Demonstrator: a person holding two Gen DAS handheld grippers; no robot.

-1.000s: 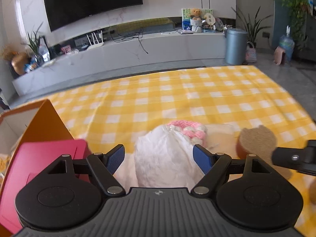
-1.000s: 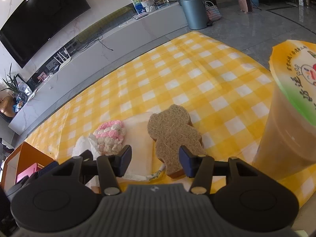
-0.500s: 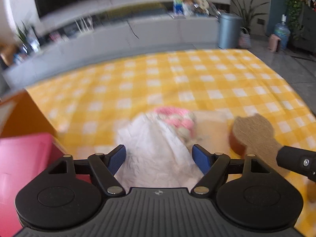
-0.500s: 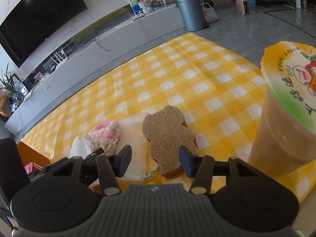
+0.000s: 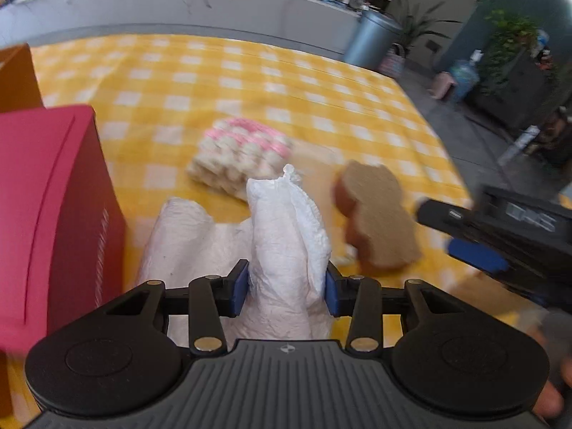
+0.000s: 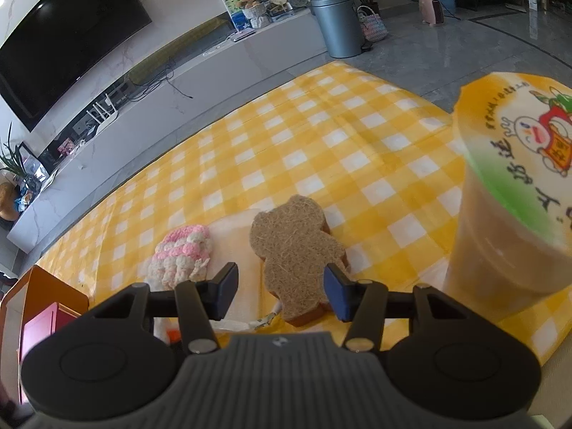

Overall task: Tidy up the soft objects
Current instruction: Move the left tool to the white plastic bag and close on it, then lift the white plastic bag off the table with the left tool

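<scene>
White cloth (image 5: 286, 236): left wrist view only

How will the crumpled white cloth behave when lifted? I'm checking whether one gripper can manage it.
Probably floppy: the white cloth bunches into soft folds between the left gripper, whose jaws have just been closing on it. Likely light; its loose side may trail over the yellow checked tablecloth.

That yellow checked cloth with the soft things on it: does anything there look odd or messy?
Nothing is spilled or broken. The white cloth is crumpled and bunched up between the left tongs, which have just been closing on it. The bear-shaped sponge and the knitted piece lie flat.
</scene>
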